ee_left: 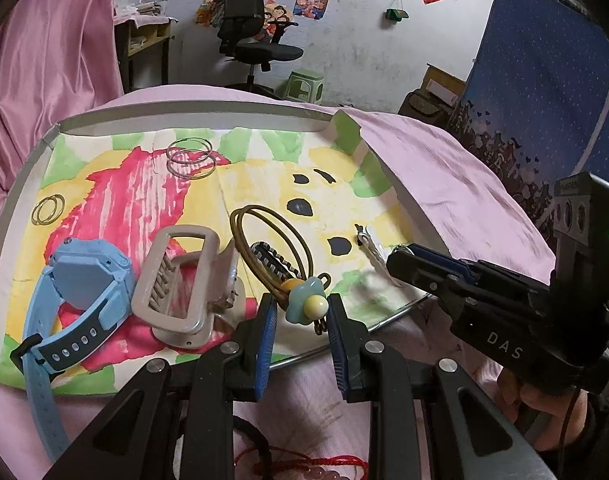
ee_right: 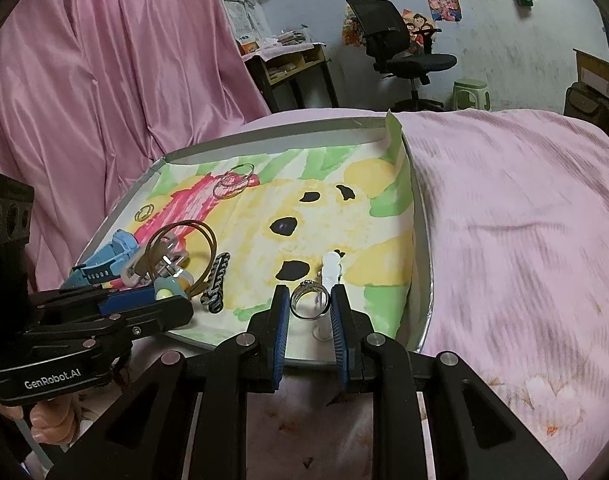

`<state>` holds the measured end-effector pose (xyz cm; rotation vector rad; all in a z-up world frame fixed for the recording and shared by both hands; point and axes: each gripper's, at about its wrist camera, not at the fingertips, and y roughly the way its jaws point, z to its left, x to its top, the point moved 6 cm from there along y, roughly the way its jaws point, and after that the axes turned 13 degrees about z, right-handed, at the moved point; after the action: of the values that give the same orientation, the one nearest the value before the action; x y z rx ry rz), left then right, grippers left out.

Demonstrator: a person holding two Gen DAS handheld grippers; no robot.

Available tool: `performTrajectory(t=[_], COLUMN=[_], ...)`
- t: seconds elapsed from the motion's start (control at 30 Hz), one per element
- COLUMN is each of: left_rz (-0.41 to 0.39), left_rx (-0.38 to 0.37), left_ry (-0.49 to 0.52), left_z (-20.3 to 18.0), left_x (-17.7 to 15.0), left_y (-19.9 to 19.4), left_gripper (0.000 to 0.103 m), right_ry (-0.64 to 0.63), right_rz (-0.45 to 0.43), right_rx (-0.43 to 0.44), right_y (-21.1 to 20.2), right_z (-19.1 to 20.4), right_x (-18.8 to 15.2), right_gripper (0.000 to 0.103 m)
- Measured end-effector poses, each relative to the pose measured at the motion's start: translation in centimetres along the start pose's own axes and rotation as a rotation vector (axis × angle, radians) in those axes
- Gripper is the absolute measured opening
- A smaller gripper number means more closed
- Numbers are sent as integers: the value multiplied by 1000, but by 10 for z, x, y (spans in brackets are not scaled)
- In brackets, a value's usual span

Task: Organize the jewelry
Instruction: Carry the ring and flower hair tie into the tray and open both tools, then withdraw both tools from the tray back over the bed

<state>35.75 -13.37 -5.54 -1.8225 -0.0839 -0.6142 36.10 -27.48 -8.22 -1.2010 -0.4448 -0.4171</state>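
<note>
A brown elastic hair tie [ee_left: 264,236] with a blue flower charm [ee_left: 304,304] sits between the blue pads of my left gripper [ee_left: 302,316], which is shut on the charm at the near edge of the tray [ee_left: 184,106]. From the right wrist view, the tie's loops [ee_right: 184,248] stand upright above the left gripper [ee_right: 160,300]. My right gripper [ee_right: 309,304] is shut on a silver ring [ee_right: 309,300] held upright over the tray's near right part, just in front of a white clip [ee_right: 331,268]. In the left wrist view the right gripper [ee_left: 400,260] reaches in from the right.
On the tray's painted paper lie a blue watch [ee_left: 80,280], a beige claw clip [ee_left: 184,280], a striped hair clip [ee_left: 270,258], silver hoops [ee_left: 190,158] and gold rings [ee_left: 48,210]. A pink bedspread [ee_right: 504,220] surrounds the tray. A red cord [ee_left: 324,460] lies below my left gripper.
</note>
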Motion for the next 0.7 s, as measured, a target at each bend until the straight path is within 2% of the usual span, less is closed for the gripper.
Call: performTrajectory(t=[0.2,0.27,0.3,0.4,0.57,0.63,0.7], left_rz=[-6,-19,-27,-60,-117,-145,-180], left_rx=[5,-4,-7,-11,-3,8,22], left_ry=[-21,-36,-42,-55,-67,-70,-73], left_z=[4,6,8,11,14,15,16], left_x=[-2,-4,-5,-7,-12,-14,-17], left_y=[-3,-8,-10,-20,-37,-45,-54], left_gripper=[25,29,35,53,54,62,68], right_ry=[-1,-1,-2,-9,-26,-30,-32], right_rz=[1,2,0,-13,-58,-93,-130], right_rx=[1,4,6,4,-19,-30,-36], right_y=[2,2,2,-1,-16,-26,-38], right_z=[-1,0,0,0,5,7,9], right_x=[0,1,0,-1,-3,-4,-4], right_gripper=[19,20,21,30,39,49,54])
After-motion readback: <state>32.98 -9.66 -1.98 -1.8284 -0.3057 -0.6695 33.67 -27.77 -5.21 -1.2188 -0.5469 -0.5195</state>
